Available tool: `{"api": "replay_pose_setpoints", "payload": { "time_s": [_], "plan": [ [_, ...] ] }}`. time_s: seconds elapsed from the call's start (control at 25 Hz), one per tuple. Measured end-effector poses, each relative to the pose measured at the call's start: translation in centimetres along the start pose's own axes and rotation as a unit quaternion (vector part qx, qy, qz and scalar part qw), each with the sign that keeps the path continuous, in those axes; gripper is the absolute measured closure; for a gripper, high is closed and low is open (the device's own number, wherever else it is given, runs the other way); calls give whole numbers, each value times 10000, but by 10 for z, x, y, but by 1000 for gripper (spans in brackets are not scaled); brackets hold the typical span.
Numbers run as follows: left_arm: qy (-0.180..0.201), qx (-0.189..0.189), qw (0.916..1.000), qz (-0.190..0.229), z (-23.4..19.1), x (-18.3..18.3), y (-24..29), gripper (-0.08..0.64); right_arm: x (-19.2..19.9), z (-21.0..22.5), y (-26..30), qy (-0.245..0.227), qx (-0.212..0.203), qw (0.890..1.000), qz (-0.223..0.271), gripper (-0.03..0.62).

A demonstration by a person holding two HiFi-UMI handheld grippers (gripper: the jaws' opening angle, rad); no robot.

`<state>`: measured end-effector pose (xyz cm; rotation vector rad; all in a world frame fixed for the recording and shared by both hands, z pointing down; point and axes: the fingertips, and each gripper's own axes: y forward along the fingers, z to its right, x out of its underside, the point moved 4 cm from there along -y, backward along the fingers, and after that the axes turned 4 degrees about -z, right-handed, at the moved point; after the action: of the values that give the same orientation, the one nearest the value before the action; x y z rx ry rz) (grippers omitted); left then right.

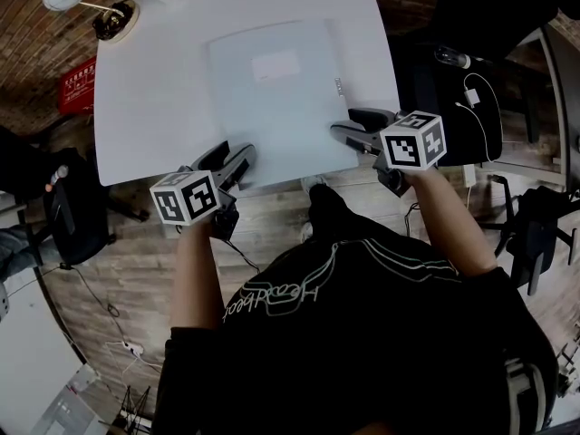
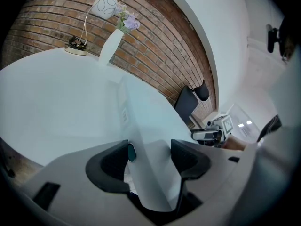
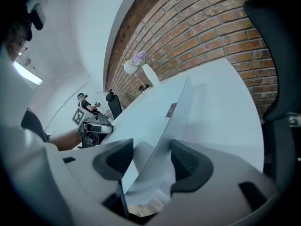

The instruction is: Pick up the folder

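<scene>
A pale blue-grey folder (image 1: pixel 276 107) with a white label lies flat on the white table (image 1: pixel 145 98), its near edge at the table's front. My left gripper (image 1: pixel 232 158) is at the folder's near left corner. In the left gripper view the folder (image 2: pixel 150 121) runs between the wide-standing jaws of the left gripper (image 2: pixel 149 155), and the pads do not press on it. My right gripper (image 1: pixel 352 123) is at the near right corner. There too the folder's edge (image 3: pixel 162 121) passes between the right gripper's (image 3: pixel 151 158) open jaws.
A white vase with flowers (image 2: pixel 111 45) and a small lamp base (image 1: pixel 115 21) stand at the table's far left corner by the brick wall. A black chair (image 1: pixel 458 107) is at the right of the table, another (image 1: pixel 68 216) at the left. Cables lie on the wooden floor.
</scene>
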<state>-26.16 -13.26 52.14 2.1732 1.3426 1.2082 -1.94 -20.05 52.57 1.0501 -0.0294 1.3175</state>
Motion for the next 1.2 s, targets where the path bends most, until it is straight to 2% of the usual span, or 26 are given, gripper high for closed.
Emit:
{"api": "replay_pose_setpoints", "payload": {
  "time_s": [0.72, 1.2],
  "plan": [
    [-14, 30, 10000, -90, 17, 25, -6, 282, 27, -9, -15, 99, 43, 9999, -95, 360],
    [-35, 171, 9998, 51, 20, 29, -11, 276, 34, -15, -20, 125, -121, 9998, 89, 359]
  ]
}}
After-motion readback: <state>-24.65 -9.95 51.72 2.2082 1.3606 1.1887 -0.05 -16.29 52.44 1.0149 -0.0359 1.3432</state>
